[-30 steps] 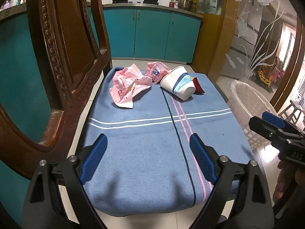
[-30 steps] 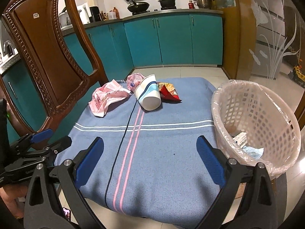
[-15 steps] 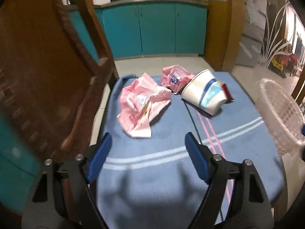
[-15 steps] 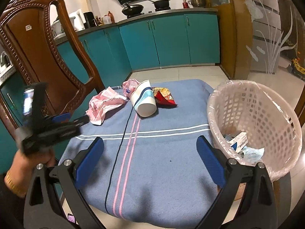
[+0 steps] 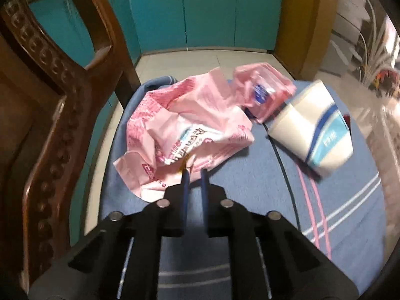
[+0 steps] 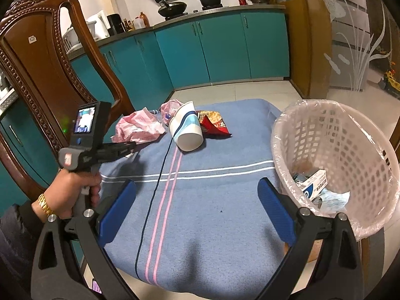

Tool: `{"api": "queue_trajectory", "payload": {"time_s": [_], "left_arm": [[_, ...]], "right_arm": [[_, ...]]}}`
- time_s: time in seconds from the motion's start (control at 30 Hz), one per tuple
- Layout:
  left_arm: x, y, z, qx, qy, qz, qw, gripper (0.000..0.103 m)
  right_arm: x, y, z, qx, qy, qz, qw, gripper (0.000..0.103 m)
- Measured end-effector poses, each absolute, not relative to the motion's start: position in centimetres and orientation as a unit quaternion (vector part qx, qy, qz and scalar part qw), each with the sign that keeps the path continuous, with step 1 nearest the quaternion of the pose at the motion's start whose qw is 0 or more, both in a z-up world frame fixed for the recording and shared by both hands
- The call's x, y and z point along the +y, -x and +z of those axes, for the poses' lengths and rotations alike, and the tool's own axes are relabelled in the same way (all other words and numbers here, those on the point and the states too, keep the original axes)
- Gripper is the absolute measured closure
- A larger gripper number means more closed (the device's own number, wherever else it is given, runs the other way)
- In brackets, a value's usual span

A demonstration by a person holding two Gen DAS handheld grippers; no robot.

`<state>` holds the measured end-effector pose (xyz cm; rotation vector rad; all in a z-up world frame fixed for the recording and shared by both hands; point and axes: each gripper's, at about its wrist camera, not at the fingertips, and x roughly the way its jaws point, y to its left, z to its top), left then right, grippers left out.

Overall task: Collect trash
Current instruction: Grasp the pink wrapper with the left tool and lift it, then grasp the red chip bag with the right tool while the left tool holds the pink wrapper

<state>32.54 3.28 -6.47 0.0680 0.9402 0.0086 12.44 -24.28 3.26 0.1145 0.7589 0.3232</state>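
Left gripper [image 5: 193, 172] nearly closed, blue fingers [image 5: 185, 187] pinching the near edge of the crumpled pink wrapper [image 5: 185, 135] on the blue striped cloth [image 6: 200, 200]. Right gripper [image 6: 197, 200] spread wide, holding nothing, above the cloth's near part. Beyond the wrapper: second pink packet [image 5: 262, 92], tipped paper cup [image 6: 187, 130], red snack bag [image 6: 215, 125]. At right, lined white basket [image 6: 337, 130] (already holding scraps). Carved wooden chair [image 6: 42, 62] at left.

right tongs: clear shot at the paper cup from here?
Probably yes. The right tongs are open, and only bare blue cloth lies between them and the tipped paper cup. The left tongs are off at the pink wrapper, beside that path.
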Motion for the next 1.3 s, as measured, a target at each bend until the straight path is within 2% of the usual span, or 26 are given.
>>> {"api": "queue_trajectory", "payload": {"time_s": [0.13,0.33,0.47,0.5,0.63,0.73,0.77,0.8,0.9,1.07,1.3], "left_arm": [[3.5,-28.8,-4.5,0.429,-0.014,-0.008,0.903,0.101],[5.0,-19.7,1.9,0.359,0.037,-0.033,0.932,0.101],[5.2,-13.9,3.4,0.321,0.066,-0.038,0.944,0.101],[5.4,-13.4,3.1,0.319,0.07,-0.038,0.945,0.101],[5.9,-13.5,2.7,0.324,0.079,-0.055,0.941,0.101],[6.7,-13.9,2.6,0.326,0.099,-0.06,0.938,0.101],[6.9,-14.0,2.7,0.326,0.099,-0.061,0.938,0.101],[7.0,-14.0,2.9,0.324,0.097,-0.061,0.939,0.101],[6.8,-14.2,2.9,0.322,0.096,-0.065,0.94,0.101],[7.0,-13.2,2.4,0.327,0.098,-0.068,0.937,0.101],[5.5,-13.3,1.8,0.35,0.091,-0.082,0.929,0.101]], "right_arm": [[-23.9,-13.4,2.9,0.372,-0.03,0.148,0.916,0.007],[-21.8,-18.4,1.8,0.384,0.093,0.124,0.91,0.01],[-19.2,-24.1,-0.2,0.413,0.186,0.111,0.885,0.025],[-18.5,-25.3,-0.9,0.422,0.21,0.112,0.875,0.032],[-16.0,-29.3,-3.7,0.451,0.271,0.112,0.843,0.047],[-14.6,-30.6,-4.9,0.453,0.293,0.126,0.832,0.064],[-14.3,-30.7,-5.1,0.452,0.297,0.129,0.831,0.077],[-14.2,-30.8,-5.2,0.459,0.294,0.132,0.828,0.092],[-15.4,-29.6,-4.3,0.457,0.263,0.135,0.839,0.101],[-19.6,-24.0,-0.7,0.447,0.186,0.139,0.864,0.101],[-24.4,-13.4,3.1,0.405,-0.016,0.194,0.893,0.101]]}}
